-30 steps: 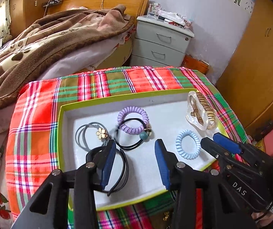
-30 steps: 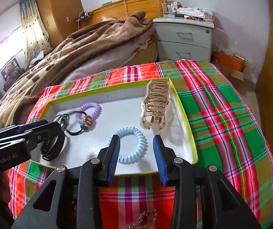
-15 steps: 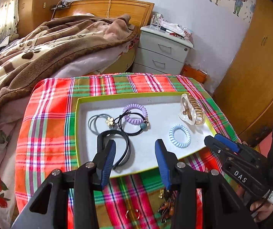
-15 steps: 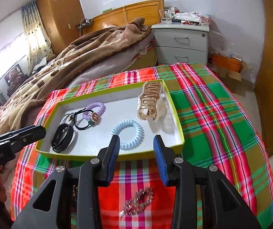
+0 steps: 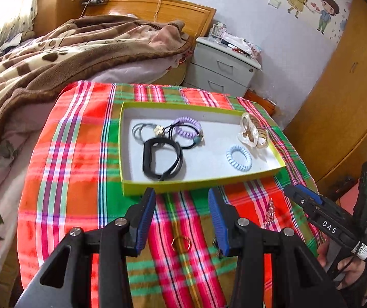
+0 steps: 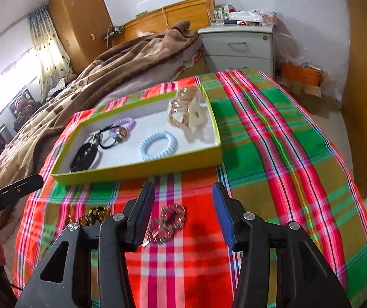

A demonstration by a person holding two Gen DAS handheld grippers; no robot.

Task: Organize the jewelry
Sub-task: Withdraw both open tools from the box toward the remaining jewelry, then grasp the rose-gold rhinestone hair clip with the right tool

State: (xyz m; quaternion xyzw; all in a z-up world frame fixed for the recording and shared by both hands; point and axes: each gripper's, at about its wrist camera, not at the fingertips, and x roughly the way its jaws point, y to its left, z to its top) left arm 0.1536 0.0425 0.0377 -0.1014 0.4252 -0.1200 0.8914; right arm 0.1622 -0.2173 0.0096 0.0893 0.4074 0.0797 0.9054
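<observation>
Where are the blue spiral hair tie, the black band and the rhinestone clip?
blue spiral hair tie (image 6: 158, 145), right wrist view, its near coil.
black band (image 5: 147, 157), left wrist view, its thick left side.
rhinestone clip (image 6: 169, 222), right wrist view, its middle.

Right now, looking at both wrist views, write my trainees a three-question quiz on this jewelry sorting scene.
1. True or false: the black wristband lies inside the green-rimmed tray.
2. Which item lies on the plaid cloth between the right gripper fingers? A) blue coil hair tie B) rhinestone hair clip C) gold claw clip
3. Fill in: the left gripper holds ____.

Key: 1 true; 2 B; 3 nothing.
</observation>
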